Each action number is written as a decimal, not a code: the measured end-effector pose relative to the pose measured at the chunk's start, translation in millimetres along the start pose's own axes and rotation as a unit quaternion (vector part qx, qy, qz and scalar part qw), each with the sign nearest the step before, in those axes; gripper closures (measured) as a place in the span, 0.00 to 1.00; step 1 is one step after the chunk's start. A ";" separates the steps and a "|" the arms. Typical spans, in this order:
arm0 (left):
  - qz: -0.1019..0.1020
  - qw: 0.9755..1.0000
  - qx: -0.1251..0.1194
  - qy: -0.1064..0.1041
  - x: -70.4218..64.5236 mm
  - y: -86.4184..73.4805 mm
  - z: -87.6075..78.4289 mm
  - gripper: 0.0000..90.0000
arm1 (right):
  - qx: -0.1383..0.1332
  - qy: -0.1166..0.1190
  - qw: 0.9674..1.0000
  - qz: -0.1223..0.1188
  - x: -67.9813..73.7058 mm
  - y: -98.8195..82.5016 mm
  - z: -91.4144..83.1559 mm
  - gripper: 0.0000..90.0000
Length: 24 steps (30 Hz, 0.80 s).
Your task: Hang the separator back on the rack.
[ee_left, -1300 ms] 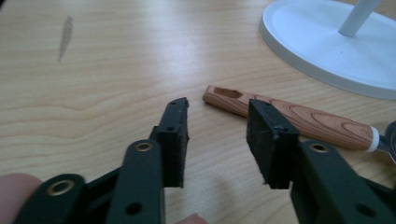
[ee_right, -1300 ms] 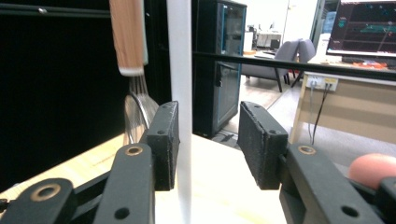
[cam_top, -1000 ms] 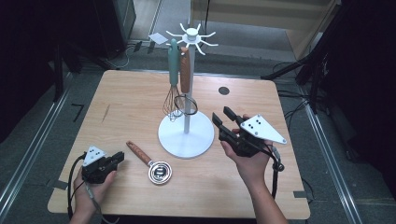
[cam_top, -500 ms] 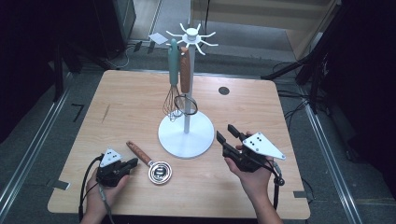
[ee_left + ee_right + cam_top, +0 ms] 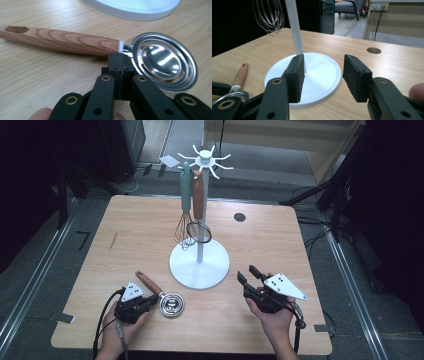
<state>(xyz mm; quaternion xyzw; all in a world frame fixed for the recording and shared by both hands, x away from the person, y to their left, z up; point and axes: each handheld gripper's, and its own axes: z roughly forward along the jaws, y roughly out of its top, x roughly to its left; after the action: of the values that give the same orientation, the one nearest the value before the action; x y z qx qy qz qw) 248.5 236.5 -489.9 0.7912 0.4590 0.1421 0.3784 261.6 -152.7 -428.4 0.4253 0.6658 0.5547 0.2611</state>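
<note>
The wooden-handled strainer (image 5: pixel 161 295) lies flat on the desk (image 5: pixel 125 235) near its front-left corner, just in front of the white rack base (image 5: pixel 199 265), w/ its steel bowl (image 5: pixel 163 63) toward the person and the handle angled away to the left. The left gripper (image 5: pixel 149 298) sits low beside it; its jaws are fully together w/ nothing between them, tips right at the neck where wood meets metal. Main risk, judging from this: closed jaws can't grab anything, so a forward nudge would only shove the strainer, spinning it on the desk or skating it against the rack base. If the jaws reopen this close, one tip could catch the bowl rim and flip it. The handle is round and smooth (prob. slippery), so a pinch off-centre or at the thin neck may let the bowl end droop or twist once lifted. The right gripper (image 5: pixel 246 276) hovers front-right of the base, jaws about half open and empty, aimed at the rack pole (image 5: pixel 295 32); they've just widened a little. If it swings in carelessly it may knock the pole and set the hanging whisk (image 5: pixel 185 227) and the brown-handled tool (image 5: pixel 198 195) swaying, making any later hook-up harder. The rack's top hooks (image 5: pixel 205 160) are thin, so lining up the handle's hole (image 5: pixel 16 29) looks fiddly.
</note>
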 end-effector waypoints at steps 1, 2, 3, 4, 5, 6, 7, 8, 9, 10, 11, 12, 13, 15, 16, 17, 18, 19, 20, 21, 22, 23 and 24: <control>0.006 1.000 0.004 -0.004 -2.2 0.3 1.3 1.00 | 0.003 -0.001 1.000 0.006 -0.8 -2.5 0.0 0.59; 0.007 1.000 0.005 -0.002 -4.0 0.3 2.1 1.00 | 0.007 -0.002 1.000 0.005 -1.1 -5.2 0.1 0.60; 0.009 1.000 0.005 -0.005 -6.0 0.5 2.7 1.00 | 0.008 -0.004 1.000 0.004 -1.2 -6.5 0.1 0.60; 0.012 1.000 0.007 -0.009 -7.6 0.9 3.2 1.00 | 0.010 -0.002 1.000 0.005 -1.3 -8.0 0.0 0.60; 0.014 1.000 0.008 -0.011 -10.0 1.1 3.9 1.00 | 0.011 -0.002 1.000 0.007 -1.4 -9.1 0.0 0.60; 0.017 1.000 0.010 -0.013 -13.2 1.5 4.9 1.00 | 0.011 -0.004 1.000 0.005 -1.7 -10.0 0.4 0.60; 0.019 1.000 0.009 -0.015 -15.0 1.7 5.7 1.00 | 0.013 -0.004 1.000 0.005 -1.5 -10.8 0.7 0.60; 0.022 1.000 0.010 -0.017 -17.7 2.1 6.7 1.00 | 0.013 -0.003 1.000 0.005 -1.4 -11.2 1.1 0.60; 0.026 0.999 0.012 -0.020 -20.3 2.5 7.6 1.00 | 0.014 -0.003 1.000 0.005 -0.9 -11.7 1.4 0.60; 0.028 0.999 0.011 -0.023 -23.5 3.0 9.1 1.00 | 0.014 -0.003 1.000 0.003 -0.6 -12.0 1.9 0.60; 0.031 0.999 0.012 -0.024 -25.3 3.4 9.9 1.00 | 0.016 -0.002 1.000 0.003 0.3 -12.5 2.1 0.60; 0.032 0.999 0.012 -0.027 -27.6 3.9 11.1 1.00 | 0.017 -0.002 1.000 0.003 0.9 -12.8 2.2 0.60; 0.035 0.999 0.012 -0.028 -30.1 4.3 12.2 1.00 | 0.018 -0.003 1.000 0.001 1.1 -13.1 2.3 0.60; 0.038 0.999 0.014 -0.033 -34.8 5.1 14.1 1.00 | 0.019 -0.002 1.000 0.001 2.0 -13.9 2.4 0.60; 0.040 0.998 0.014 -0.036 -37.9 5.4 15.3 1.00 | 0.019 -0.002 1.000 0.001 2.2 -14.2 2.5 0.60; 0.042 0.998 0.015 -0.039 -40.5 5.6 16.1 1.00 | 0.019 -0.002 1.000 0.000 2.0 -14.6 2.5 0.60; 0.044 0.998 0.015 -0.041 -43.3 5.6 17.0 1.00 | 0.020 -0.001 1.000 -0.001 1.9 -14.9 2.3 0.60; 0.047 0.998 0.015 -0.043 -45.3 5.7 17.6 1.00 | 0.020 -0.001 1.000 0.001 2.0 -15.0 2.3 0.60; 0.048 0.998 0.015 -0.043 -48.1 5.7 17.9 1.00 | 0.021 0.000 1.000 0.002 1.9 -15.0 2.3 0.60; 0.050 0.998 0.013 -0.044 -49.6 5.9 17.2 1.00 | 0.020 0.000 1.000 0.002 2.0 -15.0 2.3 0.60; 0.050 0.998 0.008 -0.045 -49.7 6.4 15.2 1.00 | 0.021 0.000 1.000 0.002 2.1 -15.0 2.3 0.60; 0.049 0.998 0.001 -0.044 -48.3 7.2 11.9 1.00 | 0.020 0.001 1.000 0.000 2.1 -15.1 2.4 0.60; 0.043 0.998 -0.009 -0.037 -43.7 8.6 6.1 1.00 | 0.020 0.001 1.000 0.000 2.4 -15.3 2.4 0.60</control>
<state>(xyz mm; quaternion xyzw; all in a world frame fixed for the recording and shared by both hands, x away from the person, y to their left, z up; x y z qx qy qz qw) 233.8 194.7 -482.4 0.8116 0.4086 0.1331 0.3958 258.1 -149.8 -443.4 0.4299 0.6772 0.5417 0.2514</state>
